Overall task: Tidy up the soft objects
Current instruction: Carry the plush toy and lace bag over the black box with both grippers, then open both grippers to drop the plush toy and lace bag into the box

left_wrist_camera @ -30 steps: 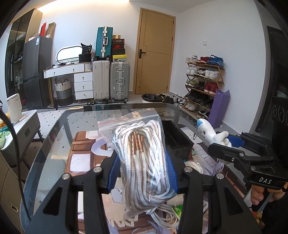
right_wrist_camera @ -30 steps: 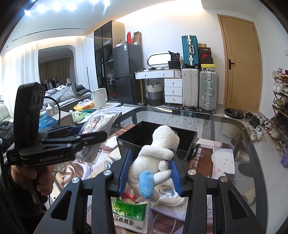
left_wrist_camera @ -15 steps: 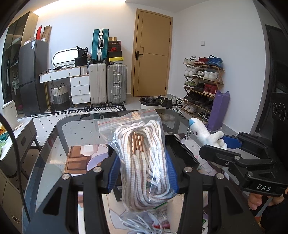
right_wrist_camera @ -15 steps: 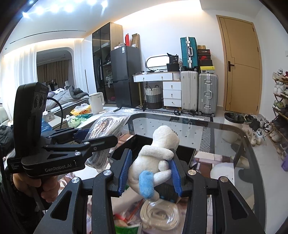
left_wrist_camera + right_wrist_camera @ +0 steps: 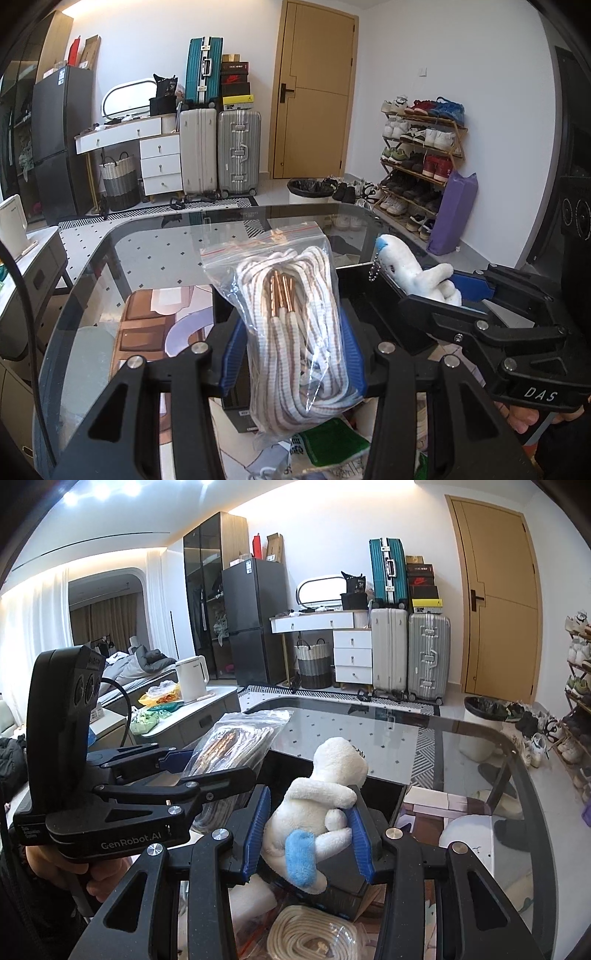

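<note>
My left gripper is shut on a clear zip bag of white striped laces and holds it above the glass table. The bag also shows in the right wrist view. My right gripper is shut on a white plush toy with a blue patch, which also shows in the left wrist view. Both are held over a black open box on the table, seen too in the left wrist view.
Below the grippers lie a coil of cream rope in a bag and a green packet. The glass table edge curves round at the right. Suitcases, a shoe rack and a door stand behind.
Both grippers have moved forward and up with their loads, now over the black box. The rope and packet have slid toward the bottom of the views.
</note>
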